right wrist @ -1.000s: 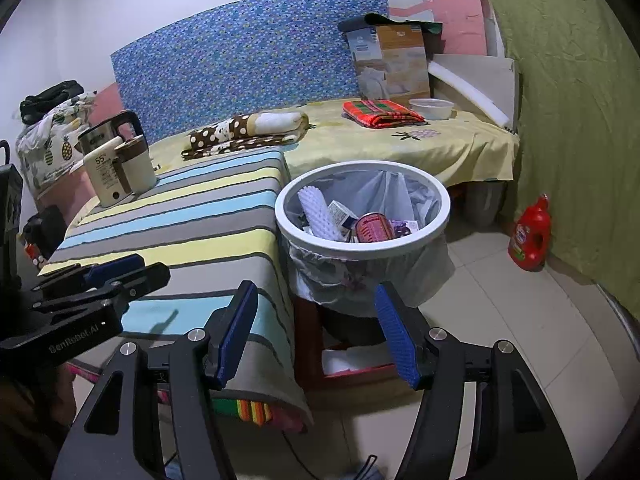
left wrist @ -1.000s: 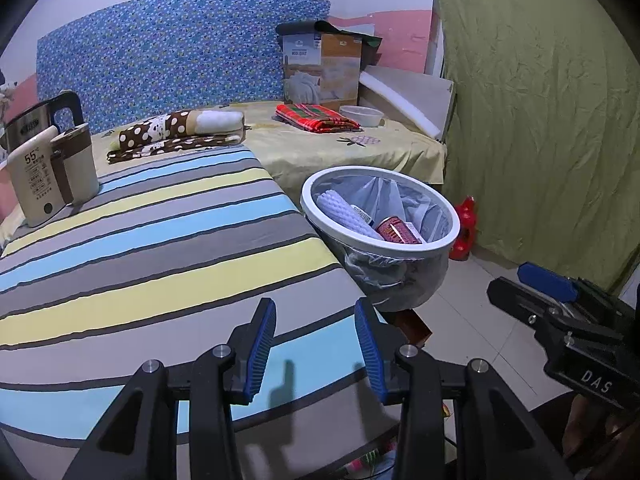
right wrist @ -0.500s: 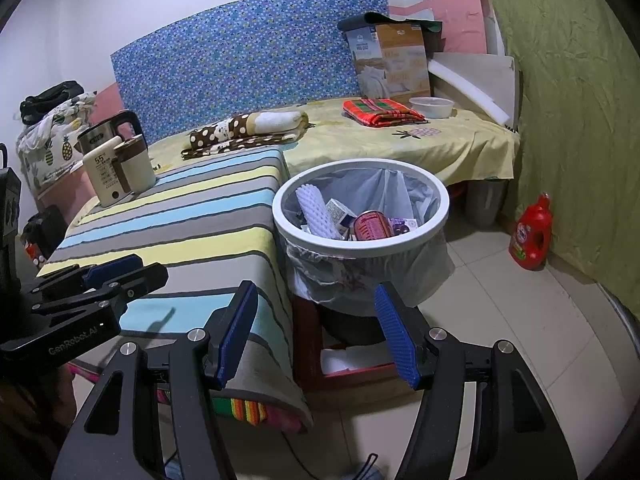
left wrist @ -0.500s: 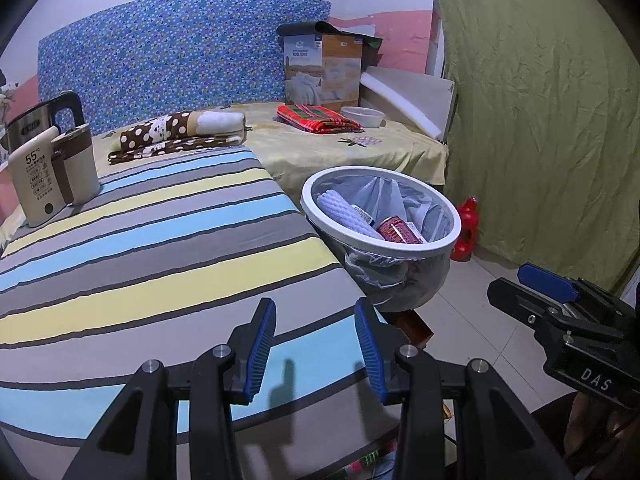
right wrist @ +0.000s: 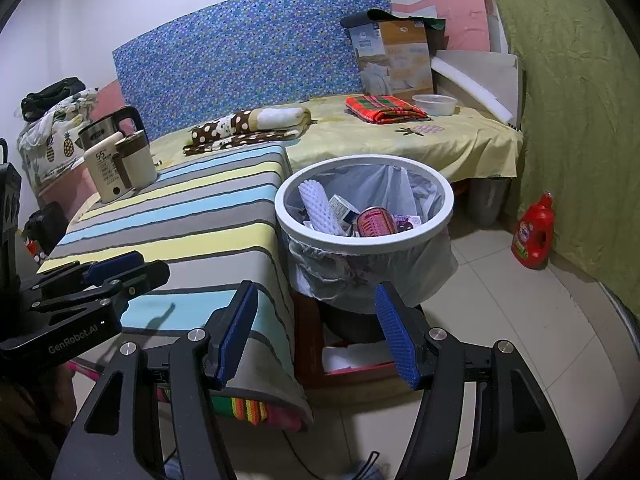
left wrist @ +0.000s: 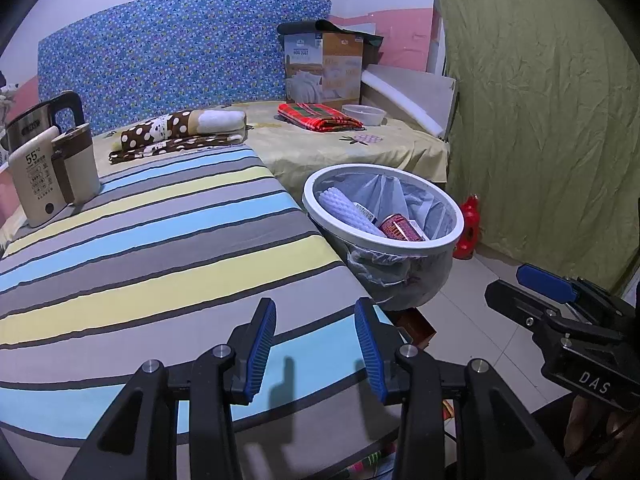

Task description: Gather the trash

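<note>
My left claw [left wrist: 316,344] hangs released over the near edge of the striped worktop [left wrist: 160,248], nothing between its blue pads. My right claw [right wrist: 316,336] is released too, wider, empty, above the gap between the worktop's right edge and the floor. The trash bin [right wrist: 364,236] stands just right of the worktop, lined with a plastic bag; inside lie a white bumpy roll [right wrist: 320,208], a small box [right wrist: 342,206] and a red can [right wrist: 374,222]. A beige kettle [left wrist: 52,176] stands at the far left.
</note>
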`<state>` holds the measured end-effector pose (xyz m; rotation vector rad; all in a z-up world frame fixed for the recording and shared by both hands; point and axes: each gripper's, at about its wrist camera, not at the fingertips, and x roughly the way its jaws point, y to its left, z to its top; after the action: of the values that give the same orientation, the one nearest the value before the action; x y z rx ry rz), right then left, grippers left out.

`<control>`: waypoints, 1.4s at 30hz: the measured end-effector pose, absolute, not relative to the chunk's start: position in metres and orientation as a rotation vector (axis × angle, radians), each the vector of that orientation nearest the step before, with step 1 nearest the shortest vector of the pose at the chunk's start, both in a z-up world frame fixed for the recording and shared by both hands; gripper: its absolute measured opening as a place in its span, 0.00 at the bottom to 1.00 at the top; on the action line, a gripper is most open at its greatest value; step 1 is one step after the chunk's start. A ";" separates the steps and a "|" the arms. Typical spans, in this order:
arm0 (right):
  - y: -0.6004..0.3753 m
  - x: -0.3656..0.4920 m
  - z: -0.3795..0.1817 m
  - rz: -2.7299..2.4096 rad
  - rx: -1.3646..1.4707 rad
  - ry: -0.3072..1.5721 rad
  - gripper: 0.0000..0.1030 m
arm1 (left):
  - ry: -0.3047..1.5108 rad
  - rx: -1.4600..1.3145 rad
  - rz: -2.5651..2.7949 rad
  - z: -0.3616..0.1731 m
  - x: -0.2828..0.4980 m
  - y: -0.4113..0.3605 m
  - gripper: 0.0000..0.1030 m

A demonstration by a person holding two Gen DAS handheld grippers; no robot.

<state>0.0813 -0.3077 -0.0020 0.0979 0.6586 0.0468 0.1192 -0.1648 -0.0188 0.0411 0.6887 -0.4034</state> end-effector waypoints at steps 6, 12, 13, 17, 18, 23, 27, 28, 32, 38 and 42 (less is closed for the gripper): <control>-0.307 0.081 -0.002 0.048 0.097 0.659 0.61 | 0.689 0.044 -0.404 -0.020 0.119 -0.165 0.40; -0.308 0.081 -0.003 0.048 0.098 0.660 0.61 | 0.689 0.046 -0.405 -0.020 0.118 -0.163 0.40; -0.308 0.081 -0.003 0.049 0.098 0.660 0.61 | 0.688 0.046 -0.406 -0.020 0.118 -0.164 0.40; -0.308 0.082 -0.003 0.049 0.098 0.661 0.61 | 0.686 0.044 -0.410 -0.021 0.117 -0.164 0.40; -0.308 0.082 -0.003 0.050 0.098 0.661 0.61 | 0.686 0.045 -0.408 -0.021 0.117 -0.164 0.40; -0.308 0.082 -0.003 0.048 0.097 0.661 0.61 | 0.687 0.046 -0.408 -0.020 0.117 -0.166 0.40; -0.307 0.082 -0.003 0.049 0.096 0.660 0.61 | 0.686 0.047 -0.408 -0.020 0.117 -0.166 0.40; -0.307 0.082 -0.004 0.050 0.096 0.660 0.61 | 0.686 0.048 -0.408 -0.020 0.117 -0.166 0.40; -0.305 0.081 -0.004 0.050 0.097 0.663 0.61 | 0.684 0.050 -0.409 -0.019 0.116 -0.167 0.40; -0.305 0.082 -0.004 0.050 0.096 0.664 0.61 | 0.675 0.049 -0.405 -0.018 0.114 -0.169 0.40; -0.305 0.082 -0.004 0.050 0.096 0.663 0.61 | 0.674 0.053 -0.393 -0.019 0.115 -0.169 0.40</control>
<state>0.0817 -0.3052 -0.0040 0.0959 0.6627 0.0498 0.1149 -0.1690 -0.0186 0.0527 0.6735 -0.3931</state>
